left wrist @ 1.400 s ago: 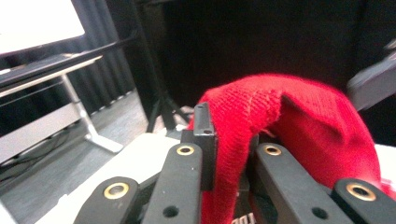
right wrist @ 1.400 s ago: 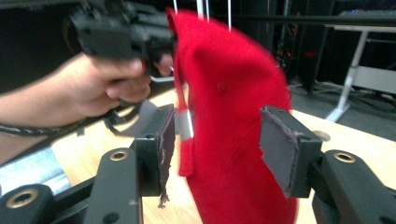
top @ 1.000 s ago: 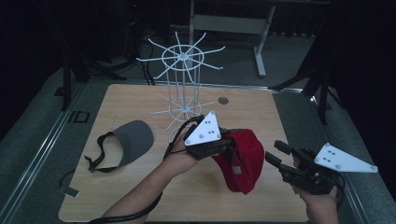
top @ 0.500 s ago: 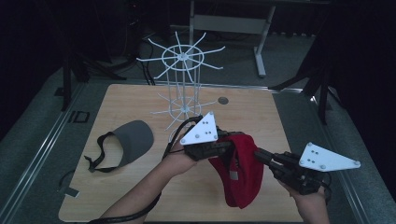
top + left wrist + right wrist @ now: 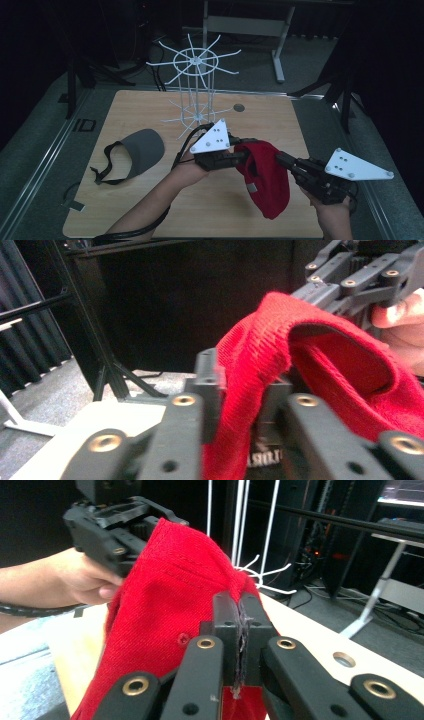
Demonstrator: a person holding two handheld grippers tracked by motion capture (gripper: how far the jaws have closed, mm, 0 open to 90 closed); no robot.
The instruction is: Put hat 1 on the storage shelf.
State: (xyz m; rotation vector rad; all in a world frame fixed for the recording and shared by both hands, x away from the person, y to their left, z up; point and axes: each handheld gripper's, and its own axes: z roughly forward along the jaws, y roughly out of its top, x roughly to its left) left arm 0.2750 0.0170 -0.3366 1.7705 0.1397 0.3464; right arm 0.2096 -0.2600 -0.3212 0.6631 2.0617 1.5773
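A red cap (image 5: 265, 180) hangs above the table's front right, held up between the two grippers. My left gripper (image 5: 245, 155) reaches in from the left. Its jaws have just been opening, and in the left gripper view (image 5: 242, 385) a fold of the red cap (image 5: 325, 365) lies loosely between the parted pads. My right gripper (image 5: 280, 159) comes from the right. Seen in the right gripper view (image 5: 240, 625), its pads are pinched tight on a thin edge of the cap (image 5: 170, 605). The left gripper (image 5: 115, 525) shows behind the cap there.
A white wire rack (image 5: 196, 90) with radiating arms stands at the back middle of the wooden table (image 5: 150, 210). A grey visor (image 5: 140, 152) with a black strap lies at the left. A small round hole (image 5: 239, 107) sits right of the rack's base.
The right gripper came in from the right and closed on the cap's edge. The cap now hangs lower between both grippers. The left hand stayed put.
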